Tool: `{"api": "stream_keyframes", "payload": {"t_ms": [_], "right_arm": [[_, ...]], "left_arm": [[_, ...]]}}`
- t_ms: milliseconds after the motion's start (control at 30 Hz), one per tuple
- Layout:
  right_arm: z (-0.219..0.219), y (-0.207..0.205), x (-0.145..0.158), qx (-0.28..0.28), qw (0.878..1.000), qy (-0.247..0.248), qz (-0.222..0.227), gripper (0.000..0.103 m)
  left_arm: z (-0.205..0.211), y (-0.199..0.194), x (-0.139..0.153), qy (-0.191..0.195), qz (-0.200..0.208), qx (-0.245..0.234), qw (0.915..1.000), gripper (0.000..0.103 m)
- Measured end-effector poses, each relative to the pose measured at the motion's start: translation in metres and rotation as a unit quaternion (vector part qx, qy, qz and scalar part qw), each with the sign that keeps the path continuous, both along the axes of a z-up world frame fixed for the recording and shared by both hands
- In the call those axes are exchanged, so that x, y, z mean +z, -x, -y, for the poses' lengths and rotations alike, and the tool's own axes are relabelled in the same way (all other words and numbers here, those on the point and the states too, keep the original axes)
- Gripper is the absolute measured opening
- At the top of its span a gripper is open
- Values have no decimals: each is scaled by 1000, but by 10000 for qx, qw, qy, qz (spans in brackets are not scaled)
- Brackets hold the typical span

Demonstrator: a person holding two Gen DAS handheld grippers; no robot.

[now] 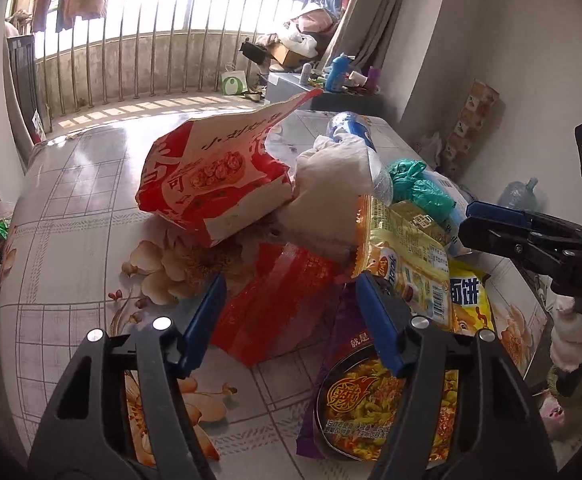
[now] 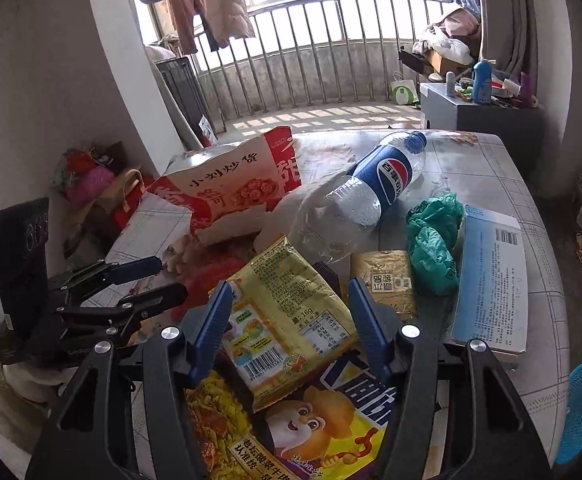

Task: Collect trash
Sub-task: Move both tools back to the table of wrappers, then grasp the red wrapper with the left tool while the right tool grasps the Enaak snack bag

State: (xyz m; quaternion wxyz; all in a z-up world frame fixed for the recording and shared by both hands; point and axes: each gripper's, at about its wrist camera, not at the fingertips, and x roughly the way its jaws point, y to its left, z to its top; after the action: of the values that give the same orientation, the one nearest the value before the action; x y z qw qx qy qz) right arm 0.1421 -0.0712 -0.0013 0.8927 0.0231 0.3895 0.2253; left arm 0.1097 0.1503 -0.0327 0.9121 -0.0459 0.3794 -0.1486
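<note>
Since nothing is gripped yet, collection looks barely begun: left gripper point(image 1: 291, 312) open around the red plastic bag point(image 1: 279, 304), right gripper point(image 2: 285, 312) open around the yellow snack packet point(image 2: 291, 312); Pepsi bottle point(image 2: 375, 188) at 1 o'clock, untouched.

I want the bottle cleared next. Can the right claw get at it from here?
Probably not directly: the bottle lies behind the yellow snack packet that sits between the right claw's open fingers, so the packet is in the way.
</note>
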Motion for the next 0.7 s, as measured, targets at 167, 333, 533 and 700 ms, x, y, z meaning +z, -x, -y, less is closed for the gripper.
{"api": "stream_keyframes", "payload": {"t_ms": [167,333,533,700], "right_arm": [[-12,-3,-8,257,9993,229,-132,65],[-25,3,-15,581,9973,421,-157,74],[-37,2,-31,730,9938,773,-316,75],[-43,3,-35,767,9916,1013,-262,75]], "left_arm": [[-2,-11,-18,-139,-297,-79,9994,54],[0,-16,-27,-258,-431,-107,9987,54],[2,-19,-31,-370,-446,-94,9983,46],[-1,-20,-32,-351,-451,-66,9983,37]]}}
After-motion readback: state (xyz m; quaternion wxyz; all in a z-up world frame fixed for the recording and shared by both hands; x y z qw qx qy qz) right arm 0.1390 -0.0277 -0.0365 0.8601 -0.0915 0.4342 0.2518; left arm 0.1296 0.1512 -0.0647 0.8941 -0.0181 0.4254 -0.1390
